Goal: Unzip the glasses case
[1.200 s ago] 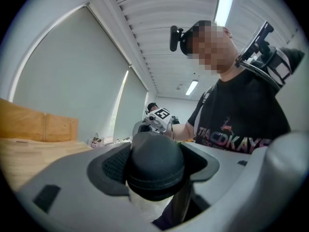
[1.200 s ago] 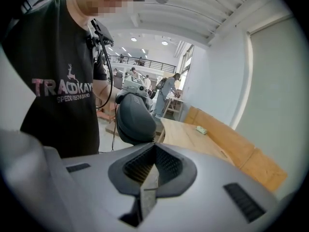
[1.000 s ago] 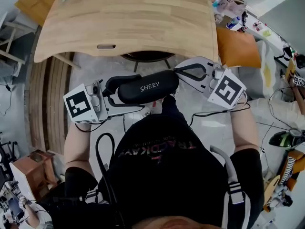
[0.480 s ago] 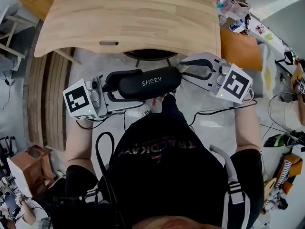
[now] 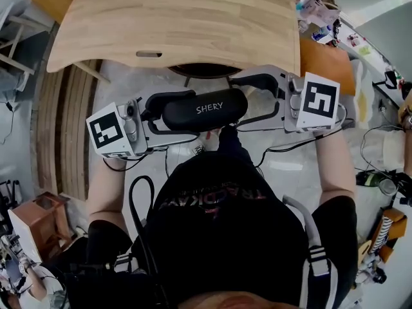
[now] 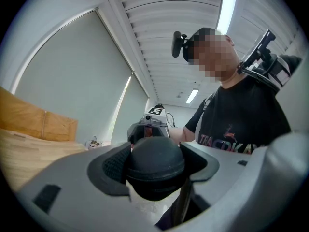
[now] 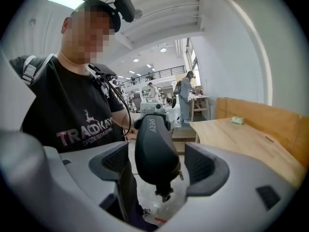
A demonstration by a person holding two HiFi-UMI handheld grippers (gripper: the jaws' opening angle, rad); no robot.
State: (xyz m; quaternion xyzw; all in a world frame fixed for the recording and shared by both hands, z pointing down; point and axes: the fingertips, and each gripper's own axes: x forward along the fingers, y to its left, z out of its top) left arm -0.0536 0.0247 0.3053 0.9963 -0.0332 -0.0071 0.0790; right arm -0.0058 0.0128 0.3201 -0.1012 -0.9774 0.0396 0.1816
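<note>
A: Where's the black hard oval glasses case (image 5: 205,109)?
B: Up in the air. The left gripper (image 6: 155,164) squeezes one end; the right gripper (image 7: 160,164) has just spread its jaws wide round the other, not touching
A: What could go wrong?
B: The tiny dark zip pull (image 7: 164,191) hangs low, so the jaws may grab the case instead
A: Anything in the way?
B: No, the pale wooden table (image 7: 241,134) sits further off

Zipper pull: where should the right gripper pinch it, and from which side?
Probably pinch the pull on its dangling tab, coming end-on and lower than the case. It hangs free under the case's end, and the left gripper clamps the far end. The right gripper has just been opening; the case's end sits between its jaws, untouched.
</note>
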